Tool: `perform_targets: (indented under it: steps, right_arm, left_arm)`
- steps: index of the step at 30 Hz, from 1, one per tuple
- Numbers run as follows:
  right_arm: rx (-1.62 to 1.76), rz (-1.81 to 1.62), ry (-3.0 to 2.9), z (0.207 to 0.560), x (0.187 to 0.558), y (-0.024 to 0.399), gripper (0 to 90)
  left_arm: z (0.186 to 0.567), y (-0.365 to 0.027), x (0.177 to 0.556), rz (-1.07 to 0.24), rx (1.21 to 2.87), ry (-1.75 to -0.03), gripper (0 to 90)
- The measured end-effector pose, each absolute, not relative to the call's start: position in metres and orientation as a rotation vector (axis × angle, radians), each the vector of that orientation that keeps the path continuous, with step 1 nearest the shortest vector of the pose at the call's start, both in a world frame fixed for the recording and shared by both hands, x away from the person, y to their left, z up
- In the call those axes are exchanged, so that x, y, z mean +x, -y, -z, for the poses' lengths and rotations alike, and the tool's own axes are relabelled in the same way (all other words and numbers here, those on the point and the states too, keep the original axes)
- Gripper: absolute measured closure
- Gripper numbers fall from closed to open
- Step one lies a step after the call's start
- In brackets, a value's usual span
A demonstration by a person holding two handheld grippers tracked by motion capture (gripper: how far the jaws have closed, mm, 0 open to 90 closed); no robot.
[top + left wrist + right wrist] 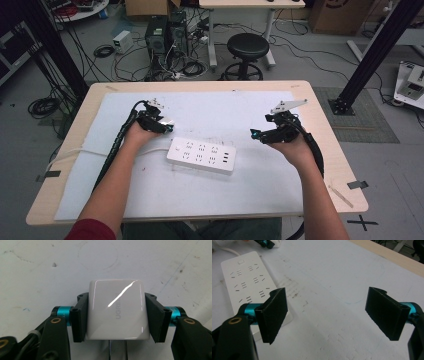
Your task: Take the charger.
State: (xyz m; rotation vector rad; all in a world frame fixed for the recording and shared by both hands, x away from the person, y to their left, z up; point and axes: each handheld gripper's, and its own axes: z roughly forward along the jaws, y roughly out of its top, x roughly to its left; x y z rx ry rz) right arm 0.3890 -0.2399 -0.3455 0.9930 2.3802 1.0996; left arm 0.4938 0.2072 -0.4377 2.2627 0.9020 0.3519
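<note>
The left gripper view looks down its own two black jaws, which press on the flat sides of a white charger, a glossy block with grey lettering on its face and two metal prongs showing at its lower edge; beneath it lies the scuffed white mat. In the high view the left gripper sits over the mat towards the left edge of the bench, held in the person's left hand, with the charger at its tip just beside the left end of the white power strip. The strip lies flat near the middle of the bench, slightly angled, its cord running off towards the left edge. The right gripper is held in the right hand towards the right edge of the bench, pointing at the strip's right end but apart from it. In the right gripper view its jaws stand wide with nothing between them, bare mat below and the strip to one side.
</note>
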Motion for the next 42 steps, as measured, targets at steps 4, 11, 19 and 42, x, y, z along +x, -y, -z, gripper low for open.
perform_targets:
  steps: [4,11,19,42]
  right_arm:
    - [1.012,-1.096,-2.370,0.346,0.389,0.241,18.4]
    - [1.019,-1.089,-2.377,0.349,0.391,0.241,18.4]
    - [1.046,-1.121,-2.362,0.351,0.387,0.244,18.4]
    - [1.031,-1.161,-2.363,0.347,0.392,0.242,18.4]
  left_arm:
    - [0.424,-0.210,0.486,-0.359,2.263,-0.867,42.5]
    - [0.400,-0.213,0.467,-0.408,2.218,-0.826,42.5]
    - [0.366,-0.218,0.435,-0.435,2.162,-0.767,42.5]
    - [0.337,-0.231,0.399,-0.432,2.152,-0.670,42.5]
